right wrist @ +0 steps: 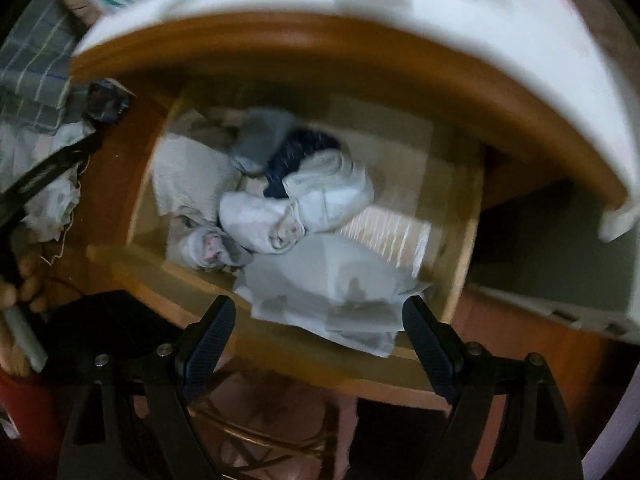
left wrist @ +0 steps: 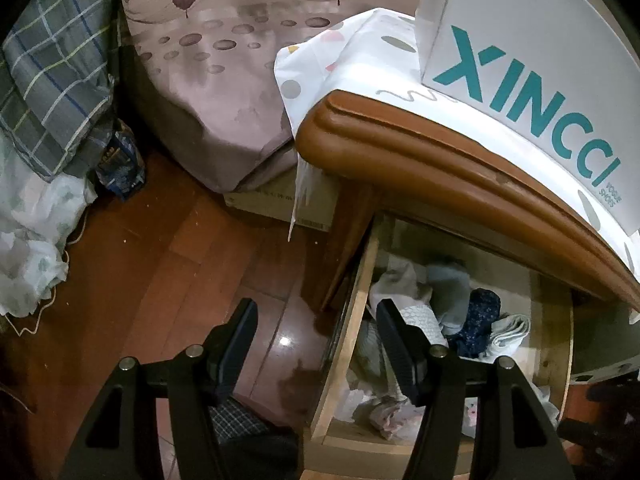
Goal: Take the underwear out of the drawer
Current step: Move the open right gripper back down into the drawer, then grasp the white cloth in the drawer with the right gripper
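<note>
white box, "XINCCI", probably "VOGUE SHOES"

Glossy wood floor; pale raw-wood drawer; soft cloth underwear; varnished nightstand top.

underwear in drawer, box above

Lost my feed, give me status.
Left gripper and right gripper open, empty. Drawer open, rolled underwear inside. Nothing blocking.
</note>
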### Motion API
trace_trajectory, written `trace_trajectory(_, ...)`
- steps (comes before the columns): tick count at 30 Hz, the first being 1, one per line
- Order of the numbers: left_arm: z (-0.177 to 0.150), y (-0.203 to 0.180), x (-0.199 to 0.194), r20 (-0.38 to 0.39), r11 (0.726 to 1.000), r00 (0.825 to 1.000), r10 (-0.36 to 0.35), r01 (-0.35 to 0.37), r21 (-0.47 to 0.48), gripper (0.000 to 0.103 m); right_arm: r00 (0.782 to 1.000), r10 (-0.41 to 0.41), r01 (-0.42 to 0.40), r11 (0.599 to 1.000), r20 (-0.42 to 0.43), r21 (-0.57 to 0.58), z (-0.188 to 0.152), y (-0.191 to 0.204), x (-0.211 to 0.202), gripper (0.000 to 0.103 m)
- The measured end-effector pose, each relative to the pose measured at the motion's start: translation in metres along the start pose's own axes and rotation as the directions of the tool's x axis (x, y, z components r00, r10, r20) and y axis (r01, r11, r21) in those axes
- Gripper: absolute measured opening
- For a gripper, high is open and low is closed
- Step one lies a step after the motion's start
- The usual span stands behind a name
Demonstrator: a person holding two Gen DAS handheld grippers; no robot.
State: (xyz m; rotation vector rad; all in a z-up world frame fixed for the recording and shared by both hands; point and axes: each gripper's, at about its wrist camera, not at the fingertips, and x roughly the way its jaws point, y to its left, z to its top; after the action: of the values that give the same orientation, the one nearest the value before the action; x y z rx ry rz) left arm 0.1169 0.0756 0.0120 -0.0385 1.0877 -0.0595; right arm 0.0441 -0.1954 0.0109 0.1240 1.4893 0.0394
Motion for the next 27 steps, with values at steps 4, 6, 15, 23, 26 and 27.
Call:
trace_trajectory(4,-0.002,-0.003,0.003,-0.022,1.000,0.999,-0.023,0.024,0.018,0.063,0.997,0.039,-0.034,0.996,-0.067,0.079,0.007,-0.009,0.033,0.091)
trace_trajectory(6,-0.002,-0.004,0.005,-0.036,0.999,0.999,-0.036,0.037,0.019,0.063,0.997,0.039,-0.032,0.994,-0.070,0.101,0.009,-0.009,0.044,0.094)
trace_trajectory(15,-0.007,-0.013,0.014,-0.094,0.996,0.993,-0.072,0.077,0.055,0.063,0.983,-0.047,0.056,0.997,-0.179,0.046,0.023,-0.001,0.093,0.100)
trace_trajectory(23,-0.013,-0.032,0.019,-0.128,0.986,0.990,-0.062,0.080,0.145,0.063,0.953,-0.029,0.051,0.997,-0.301,0.064,0.033,-0.007,0.125,0.101)
trace_trajectory(26,-0.014,-0.036,0.021,-0.134,0.983,0.989,-0.058,0.080,0.166,0.063,0.944,-0.021,0.046,0.997,-0.331,0.068,0.031,-0.008,0.132,0.101)
trace_trajectory(27,-0.015,-0.038,0.022,-0.136,0.982,0.989,-0.057,0.080,0.174,0.063,0.942,-0.020,0.045,0.997,-0.334,0.067,0.030,-0.008,0.132,0.101)
